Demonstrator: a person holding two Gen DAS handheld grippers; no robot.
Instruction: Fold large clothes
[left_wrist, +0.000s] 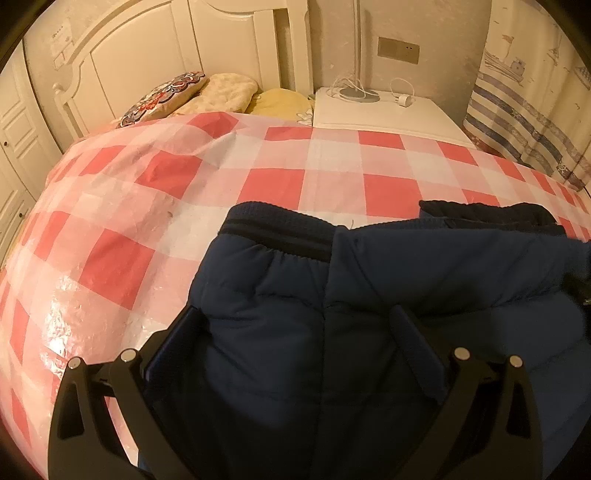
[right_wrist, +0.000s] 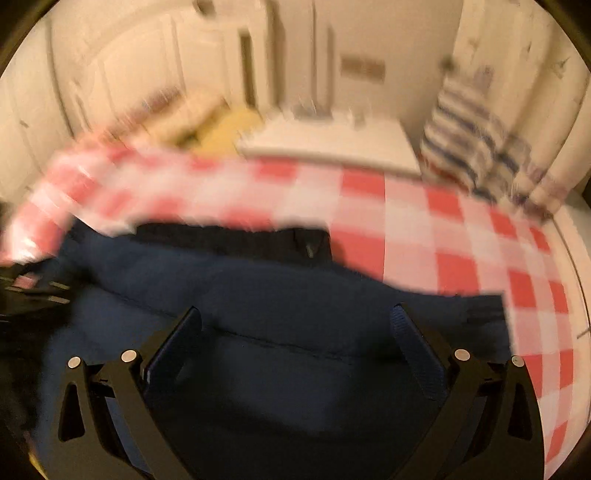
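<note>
The dark navy padded jacket (left_wrist: 369, 295) lies on the bed, on top of the red and white checked plastic cover (left_wrist: 184, 177). In the left wrist view the jacket fills the lower half, from about 3 o'clock round to 7 o'clock. Its ribbed knit hem with a black stripe (left_wrist: 277, 236) sits near the centre, and a darker ribbed edge (left_wrist: 487, 214) shows at 2 o'clock. A seam runs down the middle of the padded fabric.

The left gripper (left_wrist: 303, 332) is over the jacket with its fingers (left_wrist: 417, 343) spread wide apart, and nothing is held between them. The fabric lies under and between the two fingers.

In the right wrist view, which is blurred, the same jacket (right_wrist: 277, 295) covers the lower centre and left. The right gripper (right_wrist: 299, 328) also has its fingers (right_wrist: 410, 332) wide apart above the jacket, gripping nothing.

Beyond the checked cover, at 11 o'clock in the left view, there are a patterned red and blue pillow (left_wrist: 162, 96), a beige pillow (left_wrist: 229, 90) and a yellow pillow (left_wrist: 280, 101) against the white wooden headboard (left_wrist: 147, 48). At 1 o'clock stands a white bedside cabinet (left_wrist: 384, 110) with the round grey base of a lamp (left_wrist: 358, 94) and a white cable. At 2 o'clock hangs a curtain with blue stripes (left_wrist: 524, 110).
</note>
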